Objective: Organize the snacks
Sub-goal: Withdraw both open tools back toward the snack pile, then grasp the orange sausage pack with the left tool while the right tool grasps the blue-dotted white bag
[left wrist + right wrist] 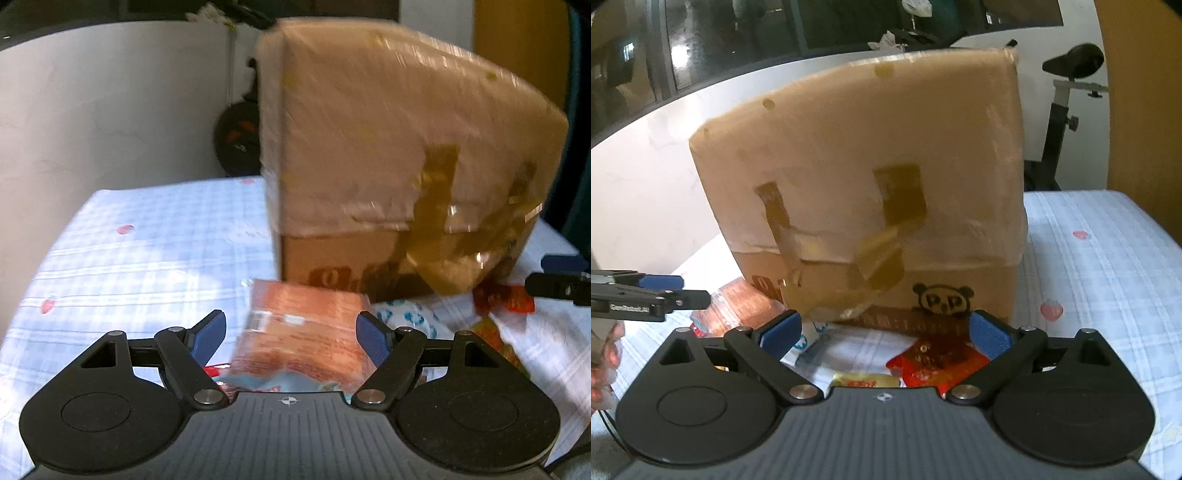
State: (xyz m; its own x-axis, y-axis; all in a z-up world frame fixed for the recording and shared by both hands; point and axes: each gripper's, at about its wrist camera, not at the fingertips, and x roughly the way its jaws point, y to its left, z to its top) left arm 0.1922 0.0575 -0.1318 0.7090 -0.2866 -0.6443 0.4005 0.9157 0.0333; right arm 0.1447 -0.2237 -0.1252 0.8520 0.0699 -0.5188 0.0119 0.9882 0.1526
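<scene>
Left wrist view shows the left hand-held gripper point(291, 334) spread wide, its blue pads point(210, 332) standing well apart. An orange snack packet point(303, 332) lies between the pads, blurred; its right edge looks close to or against the right pad, but whether the pads actually touch it I cannot tell. The packet rests on a light blue checked cloth point(140, 251) that covers the surface. Toward 12 o'clock, just past the packet, stands a big cardboard box point(399, 155), taped and wrapped in clear film. At about 2 o'clock a white packet with blue marks point(406, 314) lies at the foot of the box, and a red packet point(506, 299) lies farther out at 3 o'clock, near the tip of the other gripper at the frame's edge.

Right wrist view shows the right hand-held gripper point(884, 334) also spread wide and holding nothing. Between its pads, low and toward 5 o'clock, lies the red packet point(934, 363), just beside the right pad point(990, 334). A yellow packet point(864, 380) lies at 6 o'clock, partly hidden by the gripper body. The white packet point(809, 339) shows just behind the left pad. The cardboard box point(864, 177) fills 12 o'clock, with a panda mark printed low on its face. At 9 o'clock the left hand-held gripper point(665, 290) reaches in from the side, above the orange snack packet point(738, 306).
</scene>
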